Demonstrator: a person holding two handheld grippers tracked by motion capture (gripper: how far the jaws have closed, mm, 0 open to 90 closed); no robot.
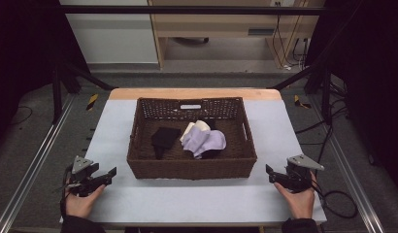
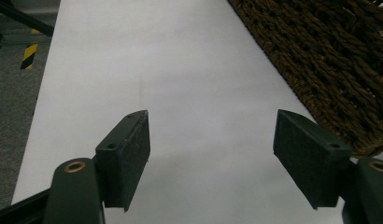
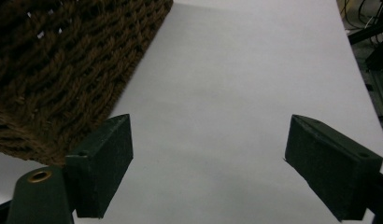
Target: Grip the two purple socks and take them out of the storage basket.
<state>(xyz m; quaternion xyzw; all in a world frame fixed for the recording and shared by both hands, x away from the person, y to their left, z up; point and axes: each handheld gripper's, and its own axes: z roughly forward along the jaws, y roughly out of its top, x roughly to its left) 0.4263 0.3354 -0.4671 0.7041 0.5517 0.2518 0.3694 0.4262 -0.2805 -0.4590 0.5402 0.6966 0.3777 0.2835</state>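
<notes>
Pale grey table cover | wicker basket centred | dim room

Lower left of the high view: black two-jaw left tongs topped by a grey three-cornered plate. Lower right: matching right tongs with a black cable looping off. Dark sleeves cover both wrists. Each jaw carries a flat dark rectangular pad and a brass-ringed hole.
</notes>
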